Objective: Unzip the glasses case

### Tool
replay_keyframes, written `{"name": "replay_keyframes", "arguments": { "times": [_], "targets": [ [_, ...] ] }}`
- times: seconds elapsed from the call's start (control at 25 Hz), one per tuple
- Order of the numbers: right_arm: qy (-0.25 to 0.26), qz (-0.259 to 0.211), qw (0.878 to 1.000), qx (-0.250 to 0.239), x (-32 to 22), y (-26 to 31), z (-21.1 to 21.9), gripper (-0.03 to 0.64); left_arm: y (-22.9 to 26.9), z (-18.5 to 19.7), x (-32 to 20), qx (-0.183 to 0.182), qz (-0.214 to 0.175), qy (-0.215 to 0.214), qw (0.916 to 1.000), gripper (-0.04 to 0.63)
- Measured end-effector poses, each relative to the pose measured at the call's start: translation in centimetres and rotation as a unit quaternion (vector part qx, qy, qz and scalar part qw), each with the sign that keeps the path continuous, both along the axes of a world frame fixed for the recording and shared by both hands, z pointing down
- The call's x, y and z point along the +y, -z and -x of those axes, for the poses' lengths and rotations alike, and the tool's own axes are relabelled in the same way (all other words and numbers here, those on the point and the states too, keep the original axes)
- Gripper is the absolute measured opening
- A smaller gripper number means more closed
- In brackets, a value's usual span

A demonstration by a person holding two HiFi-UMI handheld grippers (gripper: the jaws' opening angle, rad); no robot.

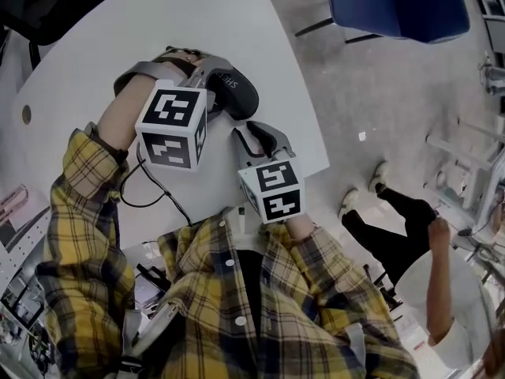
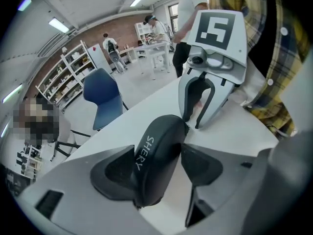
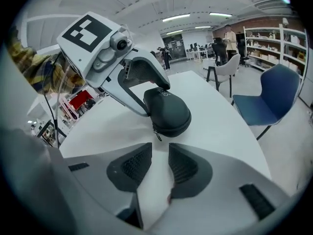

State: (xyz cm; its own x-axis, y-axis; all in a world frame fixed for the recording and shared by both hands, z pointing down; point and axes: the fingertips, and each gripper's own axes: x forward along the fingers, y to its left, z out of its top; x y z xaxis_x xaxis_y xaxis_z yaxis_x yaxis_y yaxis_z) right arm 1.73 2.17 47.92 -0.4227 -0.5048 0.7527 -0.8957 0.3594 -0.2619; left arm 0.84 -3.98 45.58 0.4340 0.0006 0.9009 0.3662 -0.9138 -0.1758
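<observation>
A black zipped glasses case (image 1: 239,95) marked SHERY lies on the white table (image 1: 95,61). My left gripper (image 1: 207,79) is shut on the case (image 2: 157,148), one pad on each long side, seen in the left gripper view (image 2: 160,168). The right gripper (image 1: 254,139) sits just short of the case's near end. In the right gripper view its jaws (image 3: 159,163) stand a narrow gap apart with only bare table between them. The zip pull (image 3: 156,134) hangs from the end of the case (image 3: 168,112) facing those jaws, a short way ahead of them.
The table's curved edge (image 1: 316,125) runs just right of the grippers. A blue chair (image 1: 394,2) stands beyond it, and a person (image 1: 394,227) is on the floor at the right. A black cable (image 1: 154,192) trails over the table near my left arm.
</observation>
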Motion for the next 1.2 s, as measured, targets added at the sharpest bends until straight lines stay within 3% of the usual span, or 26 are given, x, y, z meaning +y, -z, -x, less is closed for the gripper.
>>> {"name": "replay_keyframes", "arguments": {
  "times": [0.28, 0.56, 0.96, 1.2],
  "targets": [
    [0.012, -0.018, 0.999, 0.029, -0.9, -0.7, 0.3, 0.089, -0.2, -0.2, -0.1, 0.039, 0.020, 0.004, 0.9990, 0.288],
    [0.033, -0.034, 0.999, 0.007, -0.5, 0.0, 0.8, 0.068, 0.1, -0.5, 0.1, 0.049, 0.020, 0.002, 0.9986, 0.288],
    [-0.012, -0.034, 0.999, -0.037, -0.7, 0.6, 0.6, 0.008, 0.4, -0.7, 0.2, 0.062, 0.021, 0.000, 0.9979, 0.290],
    [-0.060, 0.013, 0.995, -0.079, -1.1, 0.4, 0.9, 0.011, 0.5, -0.8, 0.3, 0.067, 0.021, -0.002, 0.9975, 0.290]
  ]
}}
